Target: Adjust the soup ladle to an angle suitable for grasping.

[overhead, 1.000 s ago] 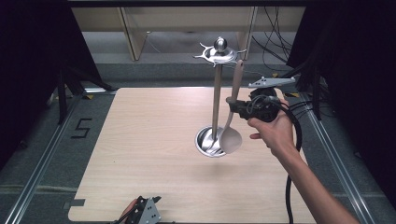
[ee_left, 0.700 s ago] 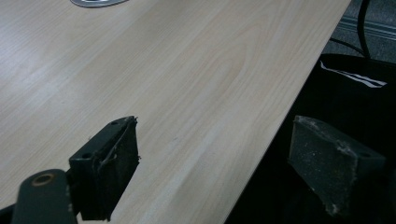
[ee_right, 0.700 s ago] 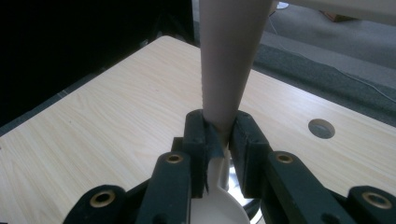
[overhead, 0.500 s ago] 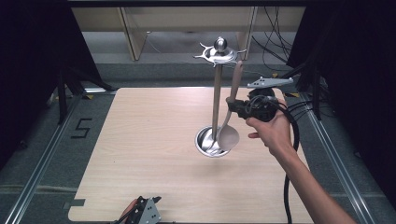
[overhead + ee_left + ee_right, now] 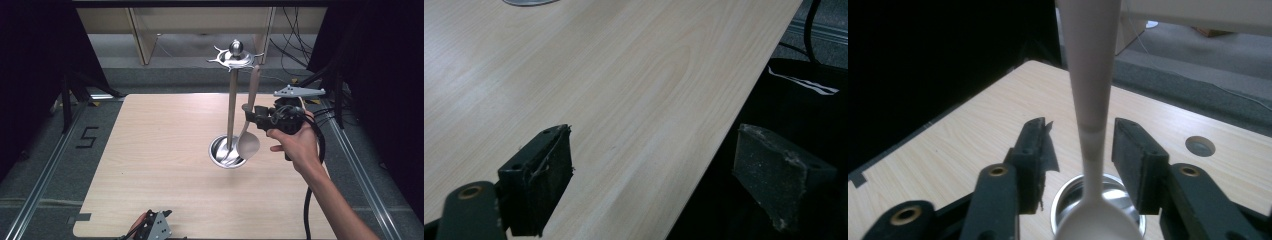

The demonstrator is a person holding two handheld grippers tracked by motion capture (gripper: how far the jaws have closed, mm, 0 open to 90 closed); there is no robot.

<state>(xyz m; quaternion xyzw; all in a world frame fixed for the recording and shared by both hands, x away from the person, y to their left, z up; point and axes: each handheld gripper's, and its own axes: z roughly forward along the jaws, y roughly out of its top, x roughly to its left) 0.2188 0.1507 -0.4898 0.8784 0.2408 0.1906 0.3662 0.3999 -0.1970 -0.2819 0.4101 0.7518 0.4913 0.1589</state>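
Pale wood-grain table (image 5: 150, 165) under dim light, dark curtains at both sides: at its right side we hold our right gripper (image 5: 248, 114) level, its jaws just opened and standing apart to either side of the ladle (image 5: 248, 131), whose handle passes between them. In the right gripper view the grey-white handle (image 5: 1091, 100) runs upright through the gap, clear of the pad on each side, so the ladle is released rather than pinched. It hangs from the top of the utensil stand (image 5: 232, 107), its handle sloping up to one of the hooks on the silver crown beneath the ball finial, its bowl low beside the stand's round steel base (image 5: 220, 152), which sits right of the table's centre. Our right hand (image 5: 295, 142) wraps the gripper's body, with the grey three-cornered plate above it and the black cable trailing back along the forearm toward the near edge. Farther out, at the table's near edge, our left gripper (image 5: 150, 227) rests low; in the left gripper view its two black jaws stand wide apart with nothing between them, one over the wood and one past the table's edge. Beyond the far edge we see wooden shelving legs (image 5: 140, 35) and loose cables (image 5: 295, 45) on the grey floor.
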